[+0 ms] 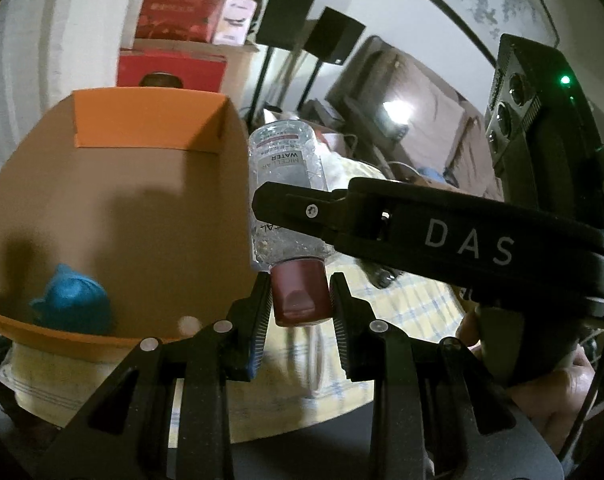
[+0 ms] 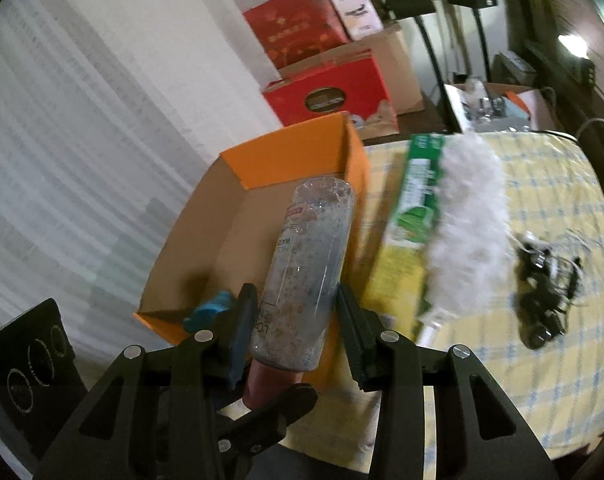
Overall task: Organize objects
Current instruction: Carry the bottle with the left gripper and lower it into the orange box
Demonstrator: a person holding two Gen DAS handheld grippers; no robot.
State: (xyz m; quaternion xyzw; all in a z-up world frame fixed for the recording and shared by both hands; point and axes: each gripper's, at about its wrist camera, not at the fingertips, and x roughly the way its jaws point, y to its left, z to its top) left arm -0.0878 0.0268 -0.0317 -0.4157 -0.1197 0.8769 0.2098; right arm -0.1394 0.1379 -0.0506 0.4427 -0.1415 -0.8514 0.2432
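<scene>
1. Done: a blue item (image 1: 75, 302) lies in the orange box (image 1: 149, 120), lower left of the left view.
2. In hand: the bottle (image 2: 306, 264), mid-frame beside the box's right wall, above the surface (image 2: 542, 208). The right tool (image 2: 295, 336) clamps its body. The left tool (image 1: 299, 300) straddles the cap (image 1: 299, 296); contact cannot be confirmed.
3. Left: green pack (image 2: 416, 196), duster (image 2: 468, 216), cables (image 2: 546, 280), right of frame.

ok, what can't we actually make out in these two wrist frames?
- Left wrist: the right tool crosses the clear micellar water bottle with dark red cap, hiding part of its label.
- Left wrist: the blue soft object in the orange cardboard box is blurred; what it is cannot be told.
- Right wrist: the white fluffy duster and green-yellow carton are motion-blurred, print unreadable.
- Right wrist: the black tangled item is too small to identify.
</scene>
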